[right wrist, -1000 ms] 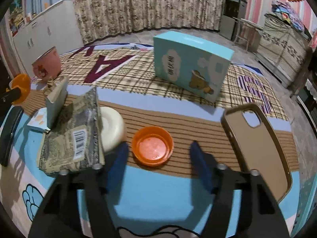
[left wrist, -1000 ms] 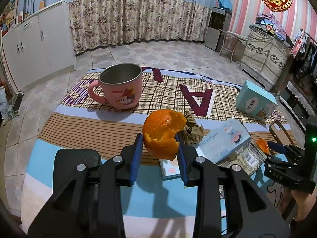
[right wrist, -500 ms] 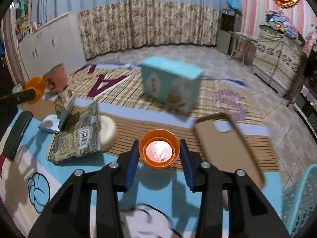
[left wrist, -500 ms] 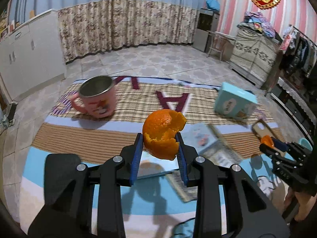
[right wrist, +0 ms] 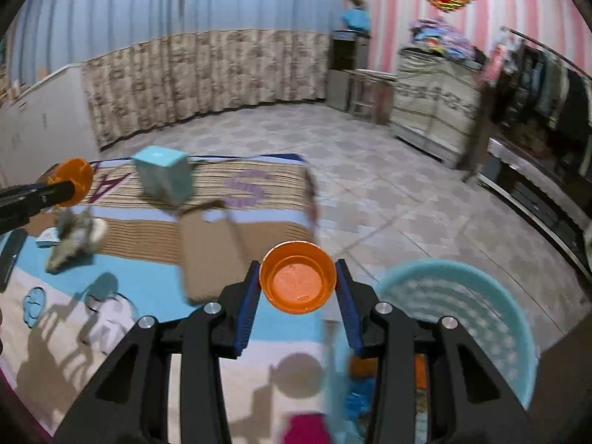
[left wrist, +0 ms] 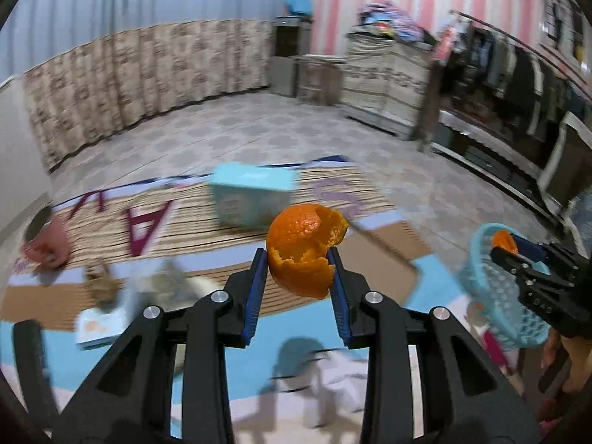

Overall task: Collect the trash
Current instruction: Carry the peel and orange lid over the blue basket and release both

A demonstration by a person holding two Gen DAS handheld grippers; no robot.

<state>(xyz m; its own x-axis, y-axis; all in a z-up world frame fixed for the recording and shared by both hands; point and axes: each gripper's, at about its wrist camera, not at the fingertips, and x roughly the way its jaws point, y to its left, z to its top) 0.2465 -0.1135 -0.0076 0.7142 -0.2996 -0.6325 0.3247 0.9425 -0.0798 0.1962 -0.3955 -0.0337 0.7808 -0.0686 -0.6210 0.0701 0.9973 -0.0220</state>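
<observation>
Left wrist view, left tongs [left wrist: 299, 259] gripping orange peel [left wrist: 303, 248], right tongs [right wrist: 298, 283] gripping orange cap [right wrist: 298, 283], mat letters "A" [left wrist: 146, 227], "S" [right wrist: 246, 187]

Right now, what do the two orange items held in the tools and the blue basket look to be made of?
Orange peel: real citrus rind, dimpled matte skin, torn ragged edge. Orange cap: likely moulded plastic, smooth with a slight sheen and an even rim. Blue basket: probably plastic too, with a perforated lattice wall, though blur hides the detail.
</observation>
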